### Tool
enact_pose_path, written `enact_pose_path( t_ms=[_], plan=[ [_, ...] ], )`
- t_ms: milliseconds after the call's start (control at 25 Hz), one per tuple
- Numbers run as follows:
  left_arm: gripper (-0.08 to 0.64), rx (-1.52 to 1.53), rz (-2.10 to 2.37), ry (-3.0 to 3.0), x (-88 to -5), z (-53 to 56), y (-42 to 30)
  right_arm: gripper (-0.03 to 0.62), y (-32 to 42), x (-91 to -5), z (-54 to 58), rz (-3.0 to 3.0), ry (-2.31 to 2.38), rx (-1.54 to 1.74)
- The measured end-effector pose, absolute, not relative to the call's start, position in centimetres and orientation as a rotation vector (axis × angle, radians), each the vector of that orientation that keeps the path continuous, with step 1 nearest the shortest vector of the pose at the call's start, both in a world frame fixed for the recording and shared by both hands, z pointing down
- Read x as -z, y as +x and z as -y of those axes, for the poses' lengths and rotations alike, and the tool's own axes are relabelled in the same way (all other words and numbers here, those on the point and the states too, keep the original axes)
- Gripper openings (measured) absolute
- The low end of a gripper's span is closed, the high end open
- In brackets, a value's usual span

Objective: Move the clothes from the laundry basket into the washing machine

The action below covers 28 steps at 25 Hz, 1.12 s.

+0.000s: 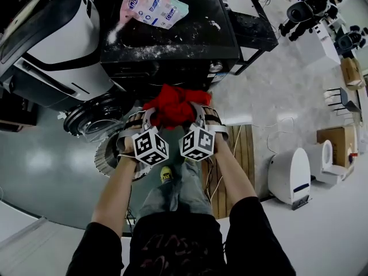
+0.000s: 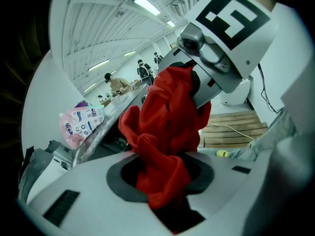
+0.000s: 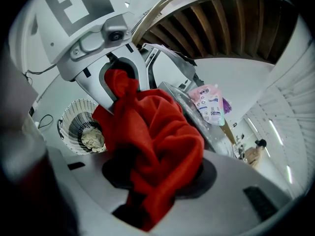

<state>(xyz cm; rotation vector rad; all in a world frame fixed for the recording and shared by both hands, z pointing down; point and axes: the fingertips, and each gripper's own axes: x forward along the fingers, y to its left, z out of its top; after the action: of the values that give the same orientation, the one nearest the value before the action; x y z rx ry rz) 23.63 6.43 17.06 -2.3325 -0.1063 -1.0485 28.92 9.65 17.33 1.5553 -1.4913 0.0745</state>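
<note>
A bunched red garment [image 1: 172, 105] hangs in the air between my two grippers, just in front of the black washing machine [image 1: 172, 39]. My left gripper [image 1: 147, 119] is shut on its left side and my right gripper [image 1: 199, 117] on its right side. In the left gripper view the red garment [image 2: 165, 132] fills the jaws and runs up to the right gripper [image 2: 221, 33]. In the right gripper view the red garment [image 3: 152, 151] does the same. The white laundry basket [image 3: 81, 127] stands on the floor behind it and holds a pale cloth [image 3: 92, 139]. The laundry basket [image 1: 108, 154] is partly hidden under my left arm.
The washer's round door [image 1: 92, 119] stands open at the lower left of the machine. A pink detergent pouch [image 1: 152, 4] lies on its powder-dusted top. A white machine [image 1: 57, 33] stands at the left. A wooden pallet [image 1: 230, 165] and a white appliance [image 1: 290, 177] are at the right.
</note>
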Motion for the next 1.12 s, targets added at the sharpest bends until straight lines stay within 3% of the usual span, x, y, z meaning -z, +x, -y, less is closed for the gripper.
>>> enact_pose_path(
  t_ms=[440, 1120],
  plan=[
    [0.137, 1.074, 0.081, -2.326, -19.0, -4.8, 26.8, 0.172, 32.2, -19.4, -7.8, 1.518, 1.526, -0.066],
    [0.137, 1.056, 0.064, -2.319, -28.6, -3.5, 29.5, 0.173, 34.9, -28.9, -6.6, 1.511, 1.497, -0.045]
  ],
)
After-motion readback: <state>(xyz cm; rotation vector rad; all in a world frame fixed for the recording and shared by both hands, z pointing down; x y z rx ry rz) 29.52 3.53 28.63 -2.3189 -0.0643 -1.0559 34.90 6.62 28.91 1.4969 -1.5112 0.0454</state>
